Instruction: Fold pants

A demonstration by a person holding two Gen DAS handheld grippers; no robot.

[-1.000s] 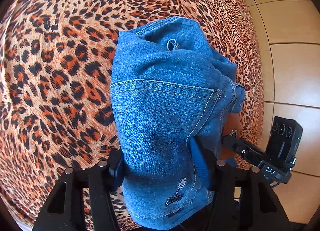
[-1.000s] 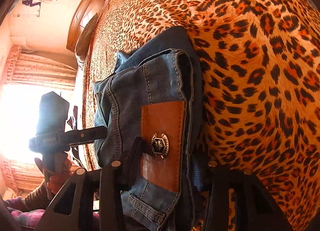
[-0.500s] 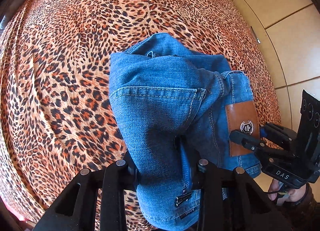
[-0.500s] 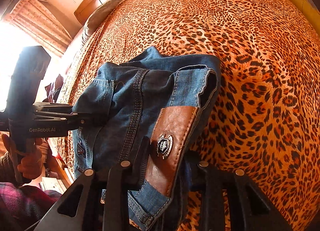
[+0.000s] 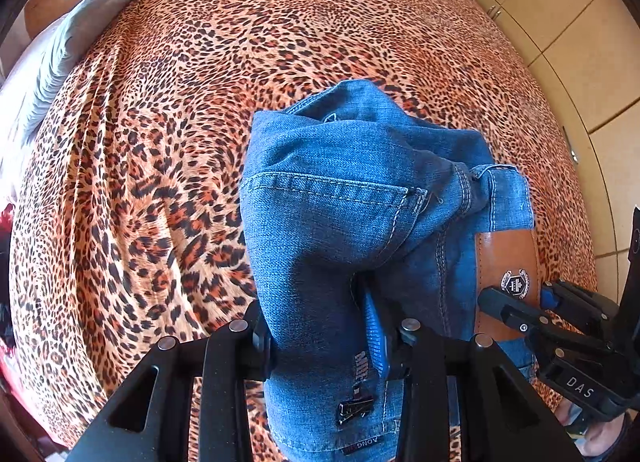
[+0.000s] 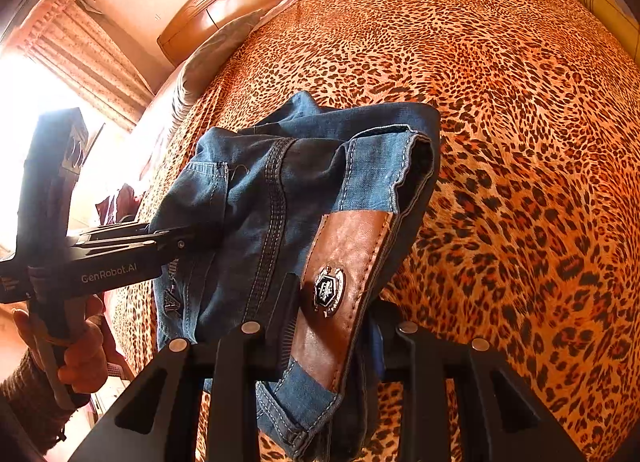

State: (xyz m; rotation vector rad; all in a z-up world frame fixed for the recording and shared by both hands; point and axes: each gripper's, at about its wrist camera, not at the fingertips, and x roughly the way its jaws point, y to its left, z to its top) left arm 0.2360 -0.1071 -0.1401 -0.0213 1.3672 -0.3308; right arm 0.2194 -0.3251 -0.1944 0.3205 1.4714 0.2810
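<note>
We grip the jeans (image 5: 340, 222) at the waistband with both tools: our left gripper (image 5: 320, 338) clenched on denim by the pocket, our right gripper (image 6: 332, 326) clenched across the leather patch (image 6: 344, 262), bedspread (image 5: 160, 142) beyond.

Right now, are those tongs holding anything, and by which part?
Both grip the jeans at the waistband: left tongs near the back pocket, right tongs at the leather patch.
</note>
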